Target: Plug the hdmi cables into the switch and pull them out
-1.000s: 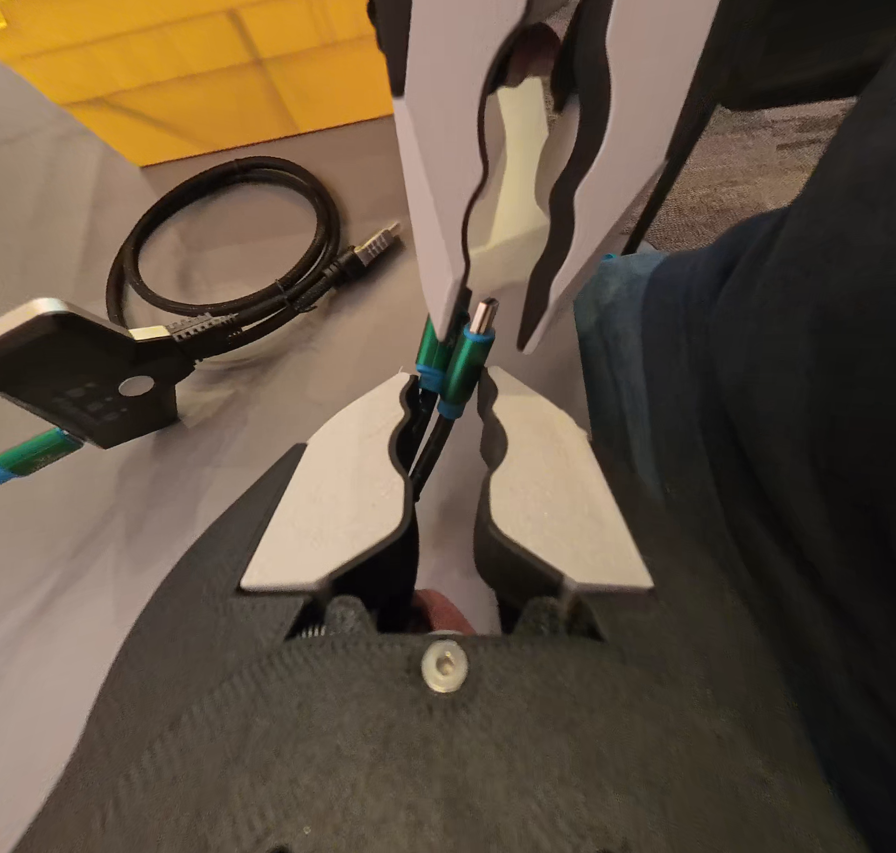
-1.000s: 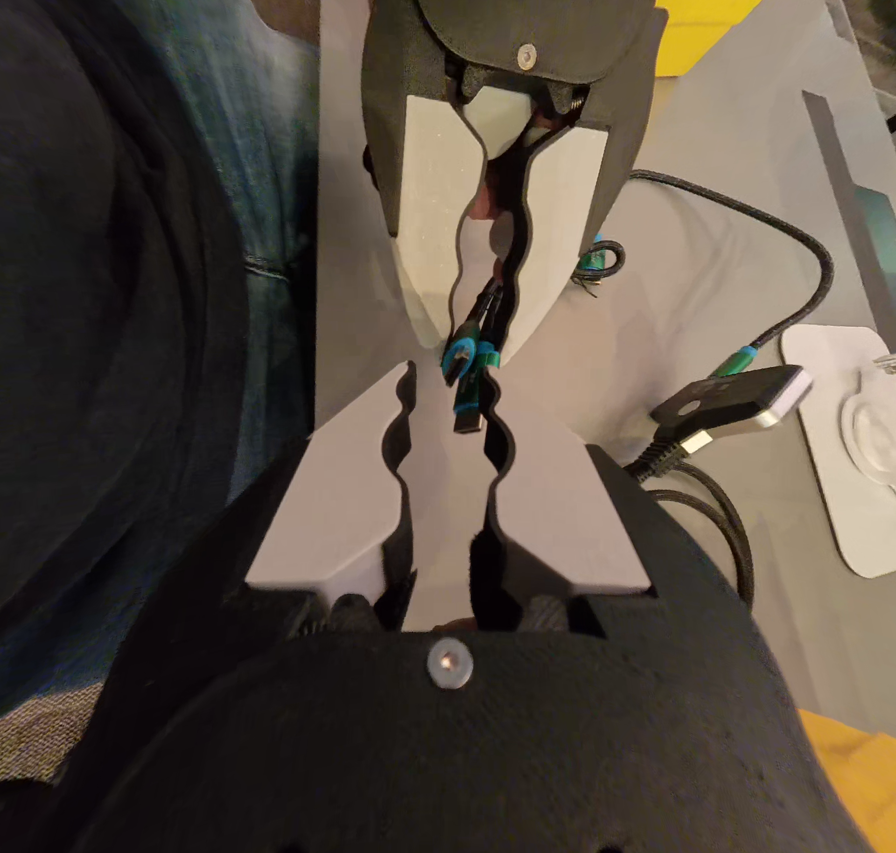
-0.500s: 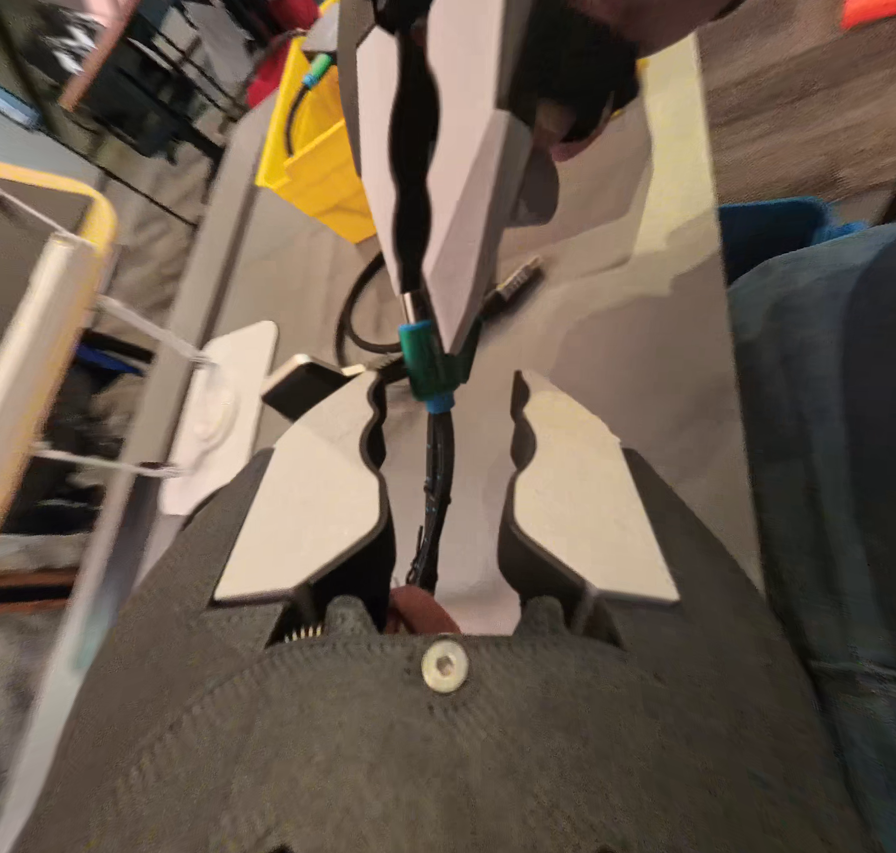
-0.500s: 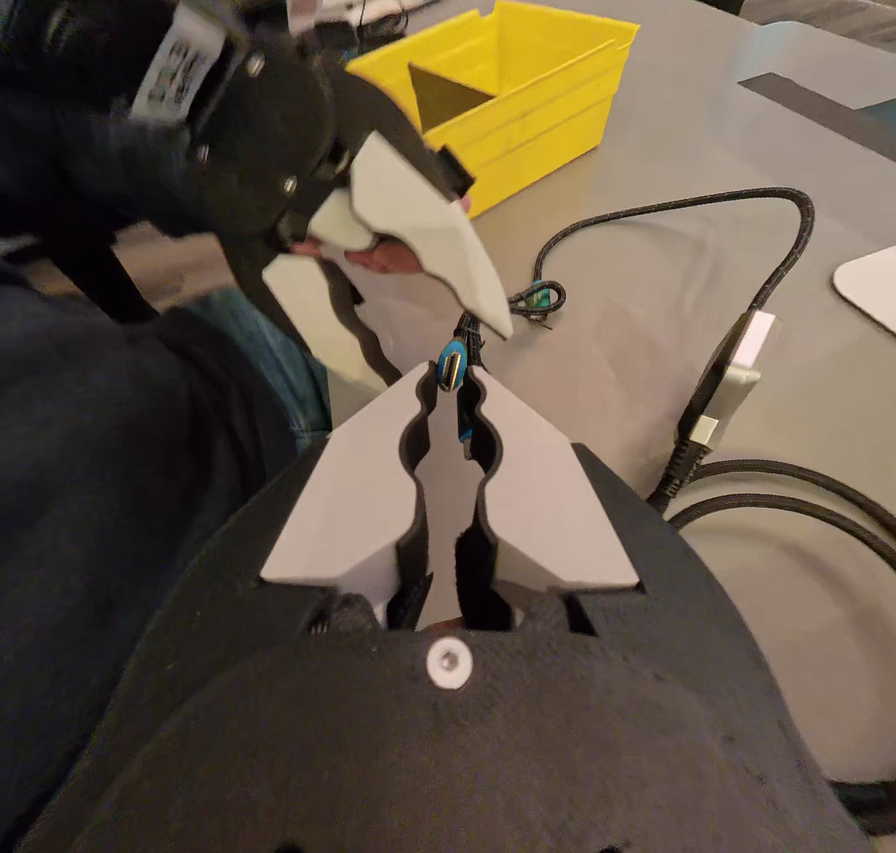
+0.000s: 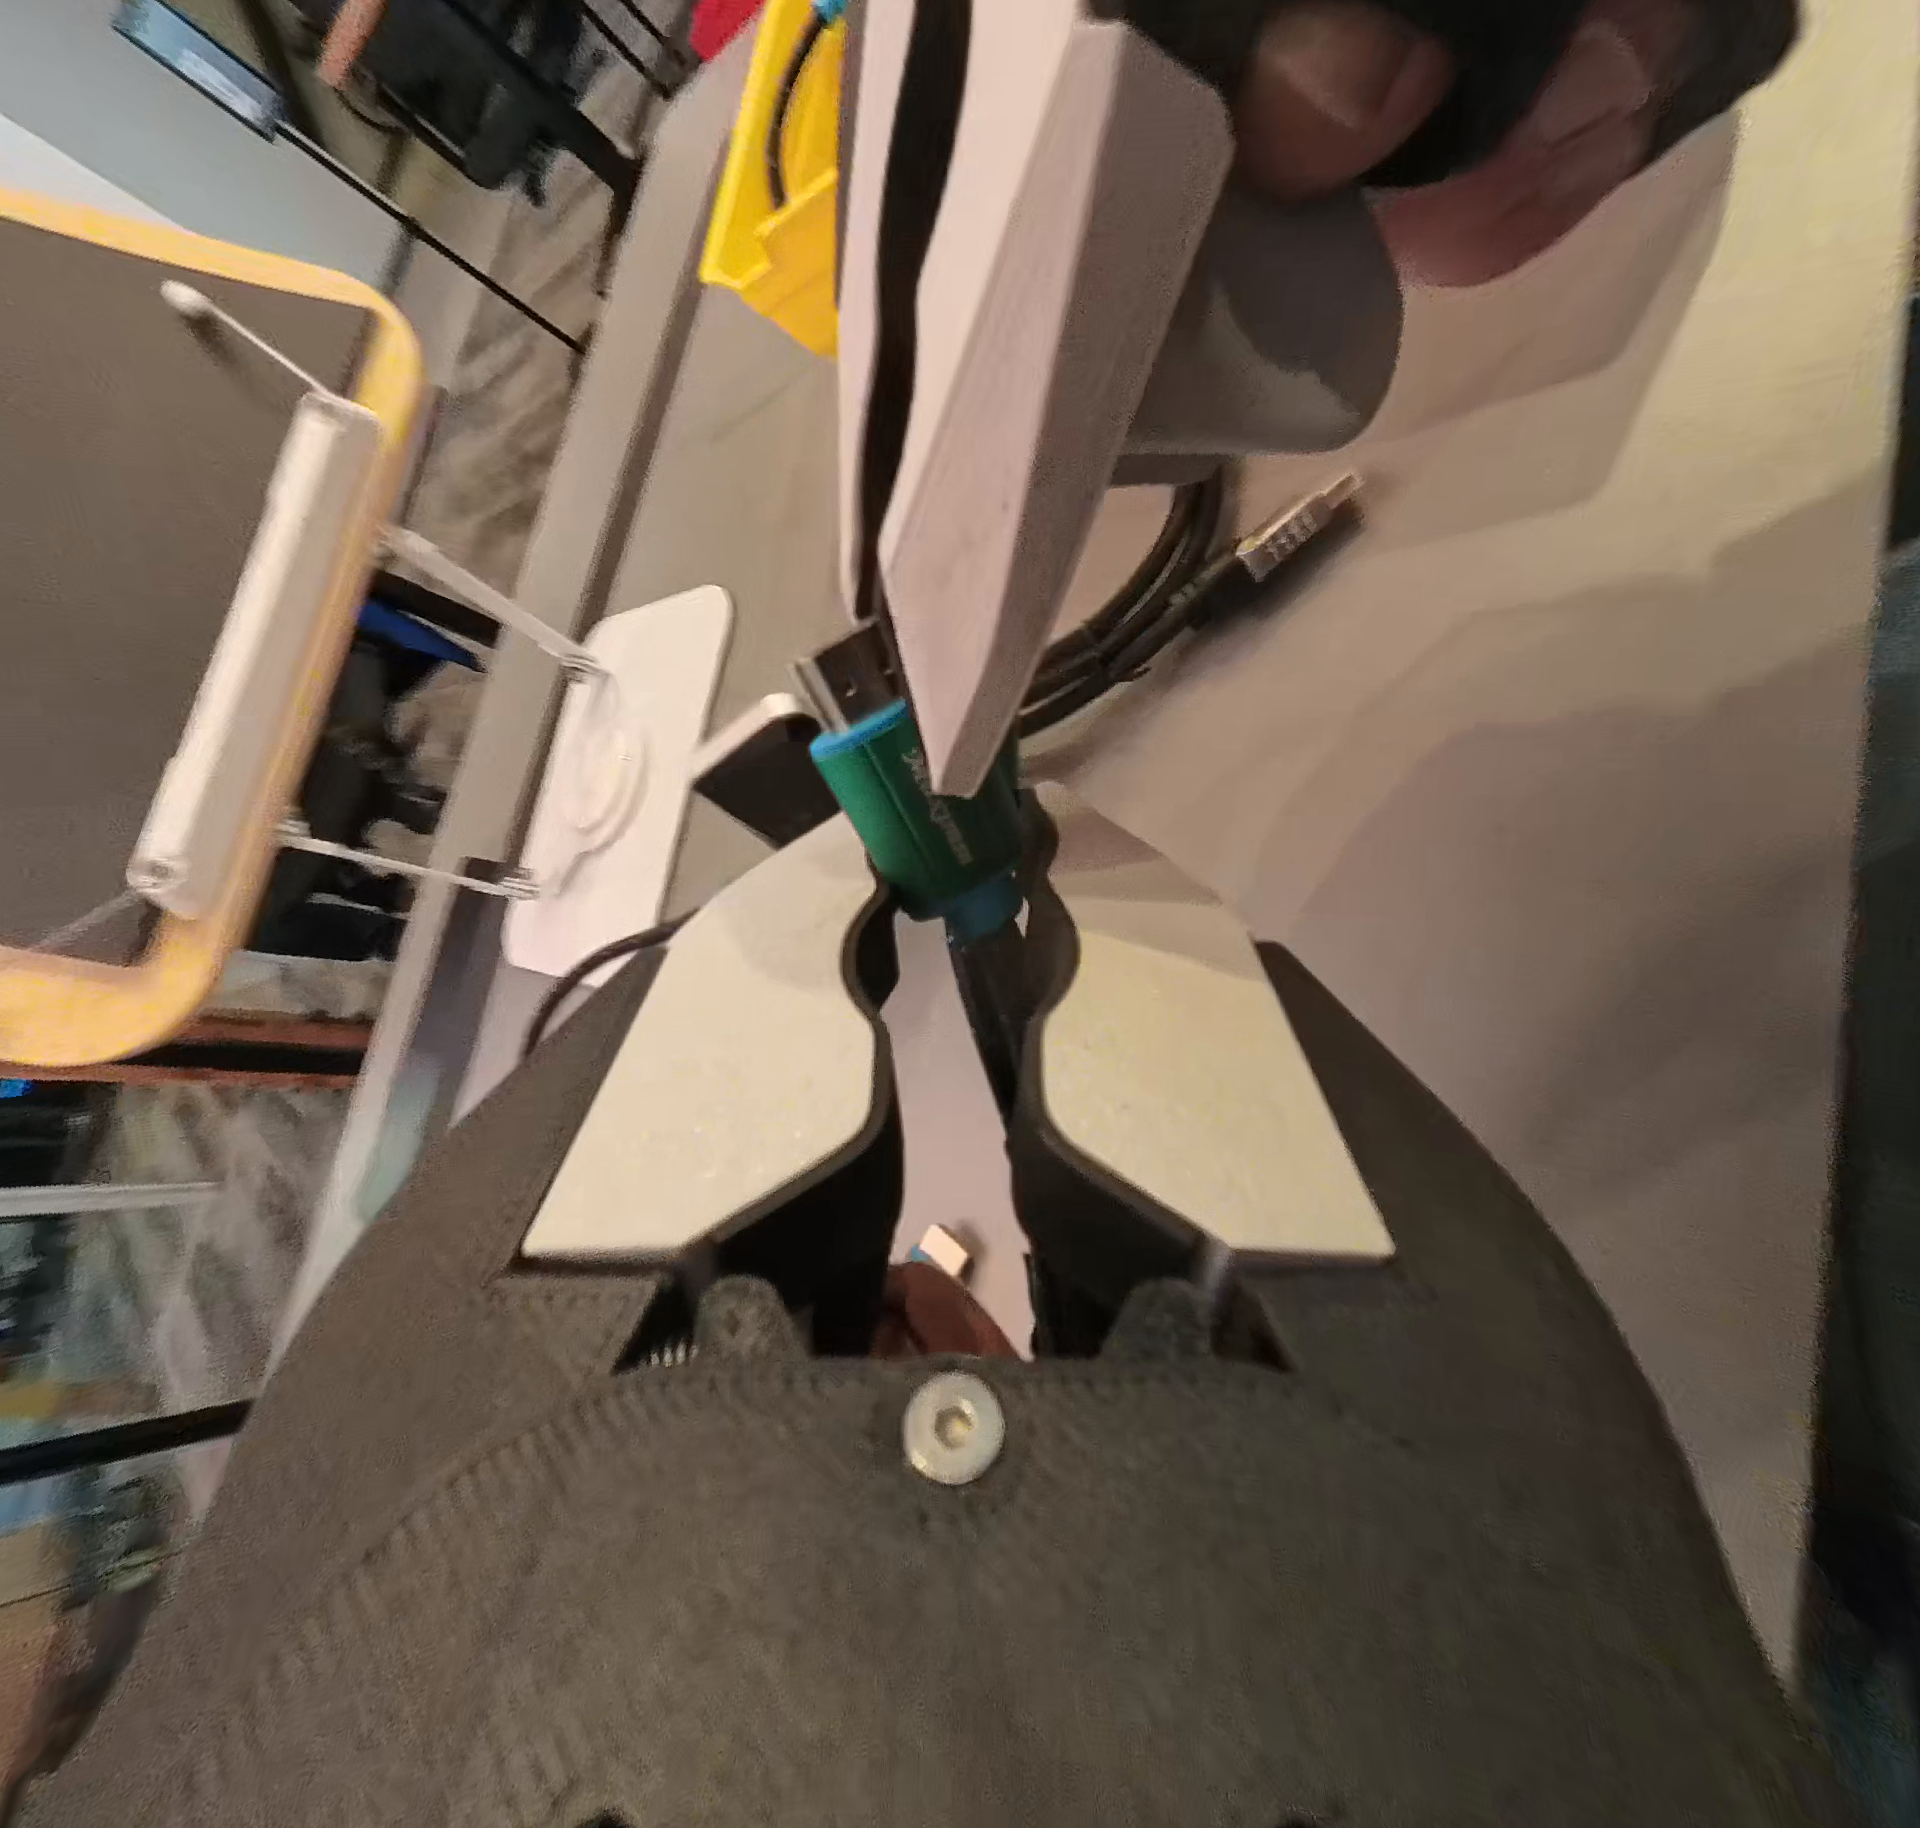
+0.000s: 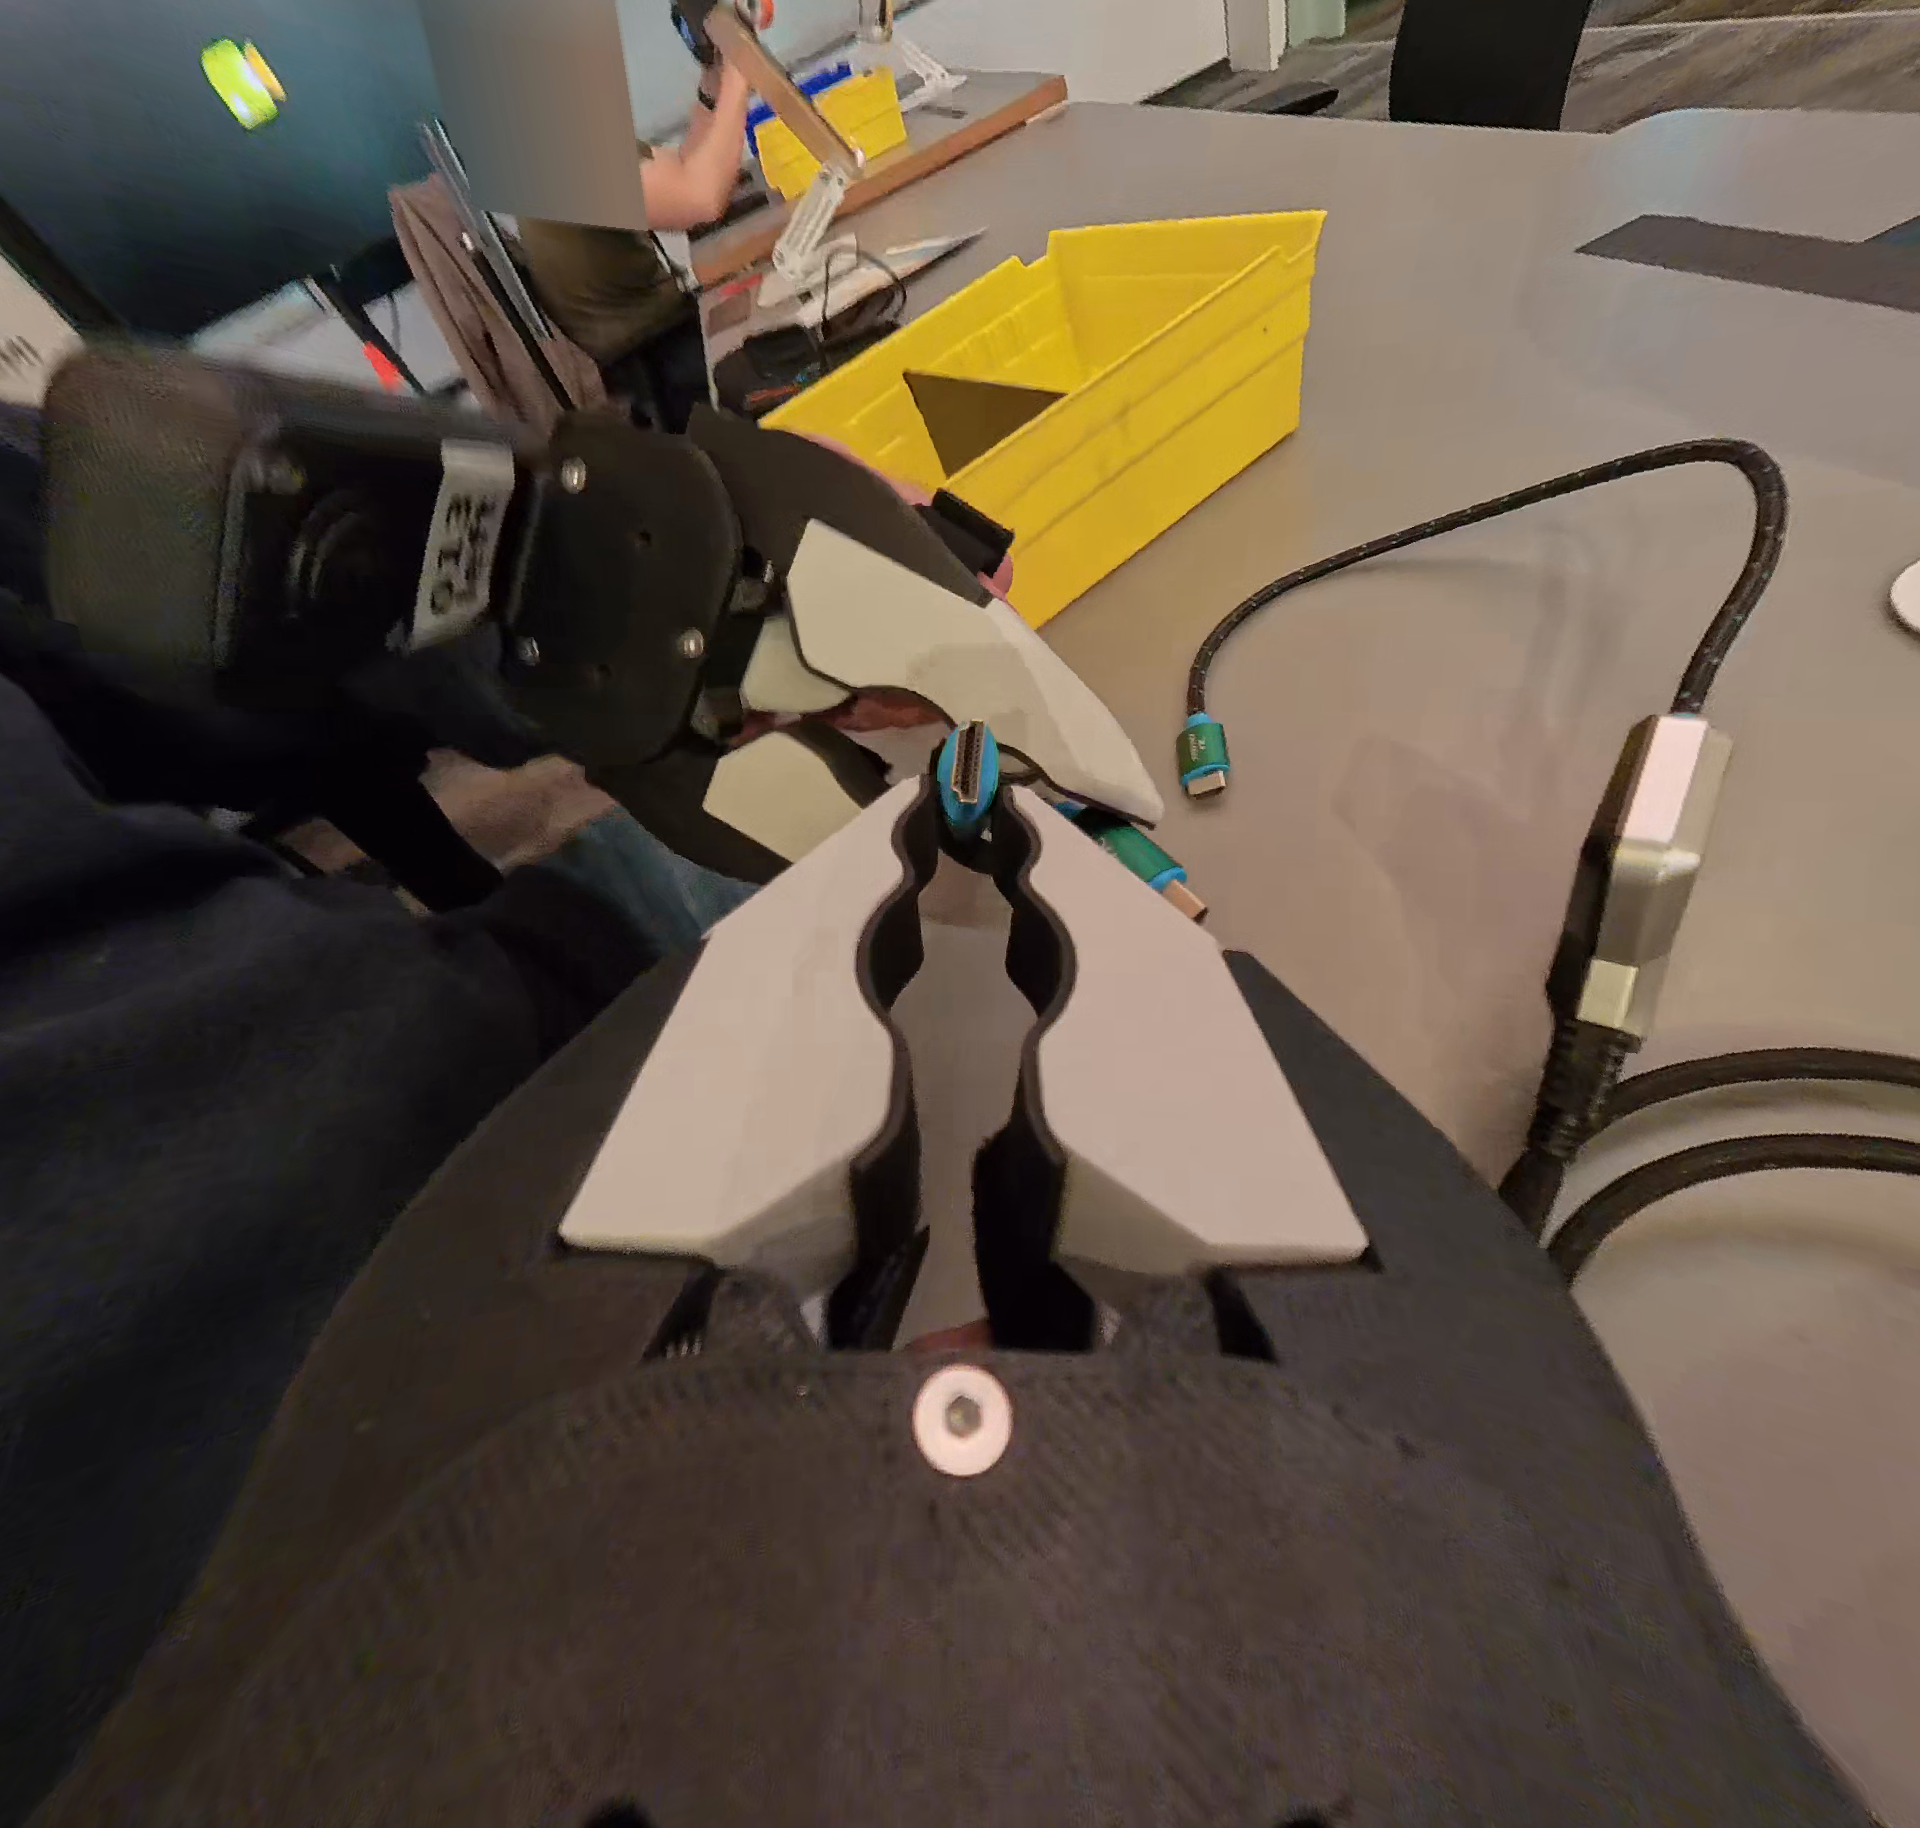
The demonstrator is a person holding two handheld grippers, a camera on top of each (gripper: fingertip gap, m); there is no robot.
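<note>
My right gripper (image 6: pixel 968 807) is shut on a green HDMI plug (image 6: pixel 966 770) with a blue collar, its metal end pointing up. In the left wrist view the right gripper (image 5: pixel 914 729) comes down from above onto that plug (image 5: pixel 914 822). My left gripper (image 5: pixel 961 895) is closed on the black cable (image 5: pixel 992 999) just behind the plug. A second green plug (image 6: pixel 1132 853) sticks out under the left gripper (image 6: pixel 1101 812). The black and silver switch (image 6: pixel 1652 843) lies on the table to the right, and also shows in the left wrist view (image 5: pixel 758 770). A third green plug (image 6: pixel 1203 755) lies loose on the table.
A yellow bin (image 6: pixel 1091 407) stands behind on the grey table (image 6: pixel 1455 635). A coiled black cable (image 5: pixel 1143 615) lies past the grippers. A white stand base (image 5: pixel 623 781) sits at the table's far edge. A person's dark clothing (image 6: pixel 260 1051) fills the left side. About 4 cm separates my left fingertips from my right.
The left jaws, spread wide half a second ago, have closed on the cable. The right gripper keeps the plug and has tilted it upward. Both grippers have swung toward the table.
</note>
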